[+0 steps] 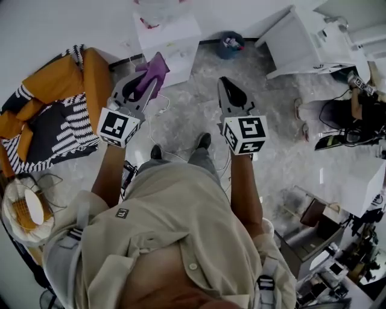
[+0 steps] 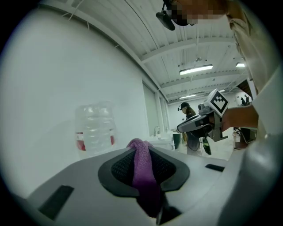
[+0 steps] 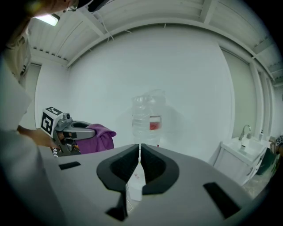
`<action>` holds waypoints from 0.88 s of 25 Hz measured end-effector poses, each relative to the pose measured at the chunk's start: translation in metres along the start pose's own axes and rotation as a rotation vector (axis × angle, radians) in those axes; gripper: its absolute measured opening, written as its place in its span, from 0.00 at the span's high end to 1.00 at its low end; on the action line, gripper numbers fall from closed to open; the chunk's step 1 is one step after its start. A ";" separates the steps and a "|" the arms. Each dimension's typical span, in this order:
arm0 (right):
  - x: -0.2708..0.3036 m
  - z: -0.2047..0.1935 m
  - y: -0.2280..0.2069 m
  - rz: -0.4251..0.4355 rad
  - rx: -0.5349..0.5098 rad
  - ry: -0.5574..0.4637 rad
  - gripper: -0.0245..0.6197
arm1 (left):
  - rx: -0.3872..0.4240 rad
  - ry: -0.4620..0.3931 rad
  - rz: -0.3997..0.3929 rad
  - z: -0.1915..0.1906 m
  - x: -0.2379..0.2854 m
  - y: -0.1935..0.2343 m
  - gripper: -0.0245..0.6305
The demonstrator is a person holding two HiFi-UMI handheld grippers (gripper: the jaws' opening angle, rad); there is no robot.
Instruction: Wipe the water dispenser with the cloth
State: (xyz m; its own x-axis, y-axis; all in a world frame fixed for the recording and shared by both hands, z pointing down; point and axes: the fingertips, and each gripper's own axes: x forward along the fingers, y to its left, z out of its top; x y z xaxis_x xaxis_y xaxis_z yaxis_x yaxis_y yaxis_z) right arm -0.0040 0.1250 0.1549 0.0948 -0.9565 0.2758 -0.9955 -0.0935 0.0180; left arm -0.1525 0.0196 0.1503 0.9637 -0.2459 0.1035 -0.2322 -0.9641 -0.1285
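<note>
The white water dispenser (image 1: 172, 37) stands against the wall ahead, with a clear bottle (image 1: 155, 8) on top; the bottle (image 2: 94, 128) (image 3: 148, 120) shows in both gripper views. My left gripper (image 1: 140, 82) (image 2: 140, 149) is shut on a purple cloth (image 1: 154, 69) (image 2: 143, 165), held just in front of the dispenser's left side, apart from it. The cloth (image 3: 100, 137) hangs from the left gripper (image 3: 73, 131) in the right gripper view. My right gripper (image 1: 225, 83) (image 3: 139, 149) is shut, holds nothing, and hovers to the right of the dispenser. It also appears as the right gripper (image 2: 200, 124) in the left gripper view.
An orange and striped pile of fabric (image 1: 54, 108) lies at the left. A blue bin (image 1: 230, 43) stands by the wall, with a white sink unit (image 1: 307, 36) (image 3: 244, 148) to its right. A cable (image 1: 158, 114) trails over the floor. Another person (image 2: 186, 111) stands far off.
</note>
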 end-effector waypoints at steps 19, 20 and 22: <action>0.083 -0.019 -0.097 0.325 -0.041 0.036 0.92 | -0.067 0.070 0.434 -0.036 0.075 0.016 0.83; 0.091 -0.021 -0.094 0.332 -0.043 0.043 0.92 | -0.074 0.072 0.454 -0.043 0.074 0.022 0.83; 0.107 -0.027 -0.089 0.341 -0.041 0.053 0.92 | -0.092 0.077 0.495 -0.060 0.072 0.034 0.83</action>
State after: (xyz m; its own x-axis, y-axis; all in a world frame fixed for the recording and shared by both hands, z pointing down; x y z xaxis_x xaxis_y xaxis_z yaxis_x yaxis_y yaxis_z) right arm 0.0947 0.0386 0.2090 -0.2427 -0.9150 0.3224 -0.9694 0.2412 -0.0453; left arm -0.0992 -0.0365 0.2126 0.7239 -0.6785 0.1252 -0.6722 -0.7344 -0.0939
